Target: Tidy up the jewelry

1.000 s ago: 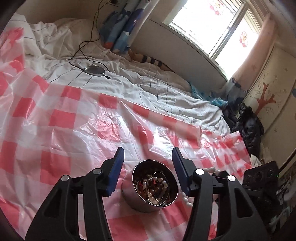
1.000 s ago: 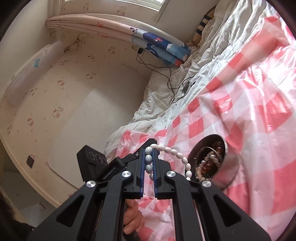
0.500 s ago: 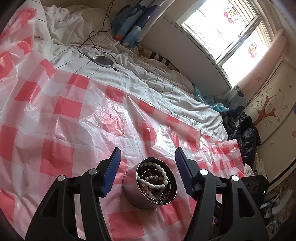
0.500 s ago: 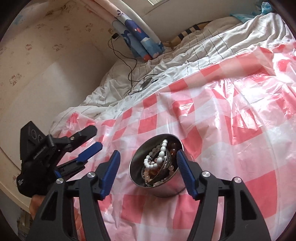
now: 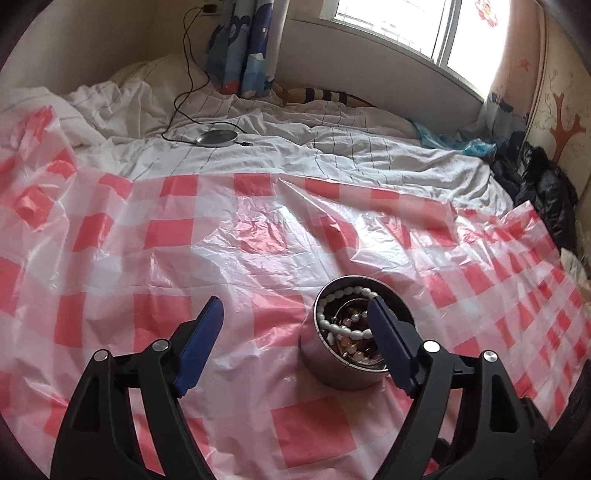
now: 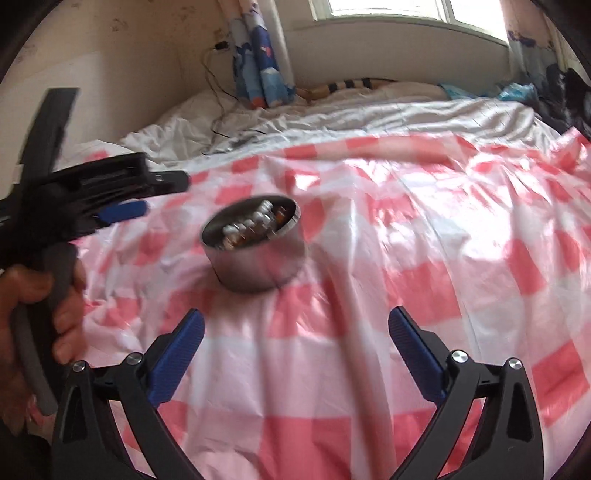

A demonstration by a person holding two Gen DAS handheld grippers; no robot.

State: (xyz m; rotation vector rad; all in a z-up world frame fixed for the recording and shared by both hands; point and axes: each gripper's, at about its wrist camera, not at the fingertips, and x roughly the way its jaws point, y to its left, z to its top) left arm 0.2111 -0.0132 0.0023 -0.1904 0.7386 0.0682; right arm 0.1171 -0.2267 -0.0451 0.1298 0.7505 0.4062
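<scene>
My left gripper (image 5: pixel 293 323) has its blue-padded jaws spread wide, nothing between them. Its right-side pad overlaps the near right rim of the round, short-walled, silvery metal tin (image 5: pixel 356 334) in the left wrist view; I cannot tell whether pad and rim touch.

The tin stands upright on the red-and-white checked plastic sheet (image 5: pixel 258 258), mouth facing up, its axis vertical. Inside it, a strand of white oval beads (image 5: pixel 334 323) curls along the far and left inner wall, then crosses to the near side; it forms a loop, so no single long axis. Under it lie brownish and pale bead pieces, too tangled to separate.

My right gripper (image 6: pixel 295 332) is also released, jaws wide apart, hanging over bare sheet nearer to the camera than the tin (image 6: pixel 255 243) and clear of it. That view is motion-blurred; the tin's contents read only as pale and amber blobs. At its left edge, the left hand (image 6: pixel 40 317) wraps the other gripper's handle.

Beyond the sheet: rumpled white pinstriped bedding (image 5: pixel 332 147), a flat round grey disc with a black cable (image 5: pixel 217 137) lying on it, a blue patterned curtain (image 5: pixel 247 48), then the bright window (image 5: pixel 399 22).
</scene>
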